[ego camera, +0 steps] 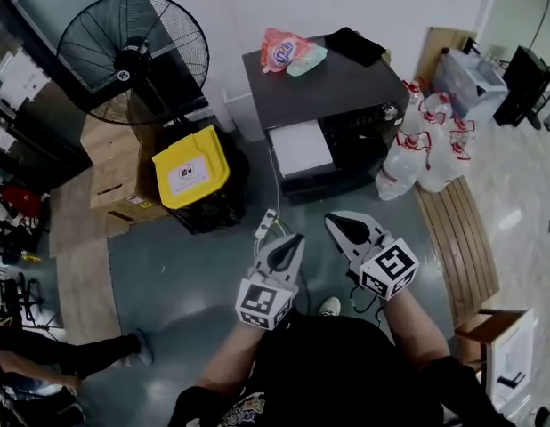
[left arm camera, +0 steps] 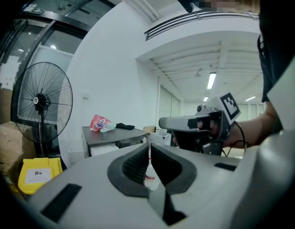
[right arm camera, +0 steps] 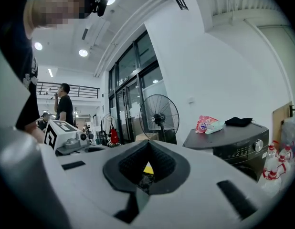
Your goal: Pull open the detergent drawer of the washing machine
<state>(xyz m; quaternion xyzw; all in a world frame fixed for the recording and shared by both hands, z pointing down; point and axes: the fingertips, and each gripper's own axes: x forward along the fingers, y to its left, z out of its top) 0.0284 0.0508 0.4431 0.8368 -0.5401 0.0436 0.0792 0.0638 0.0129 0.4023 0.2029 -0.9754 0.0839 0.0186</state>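
Facing the washing machine [ego camera: 337, 87] from well back, the left gripper [ego camera: 296, 237] and right gripper [ego camera: 332, 220] hold empty jaws together.

Grey floor [ego camera: 186, 274] lies open between the person and the washing machine [ego camera: 337, 83]; a yellow bin [ego camera: 190, 167] and standing fan [ego camera: 133, 56] crowd the left flank, clustered plastic bottles [ego camera: 426, 149] the right, and a power strip [ego camera: 266, 223] lies on the floor just before the machine

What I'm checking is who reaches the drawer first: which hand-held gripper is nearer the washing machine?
Right, slightly. The right hand-held gripper hangs just short of the washing machine, below its front in the head view. The left hand-held gripper sits a little further back. Neither touches it.
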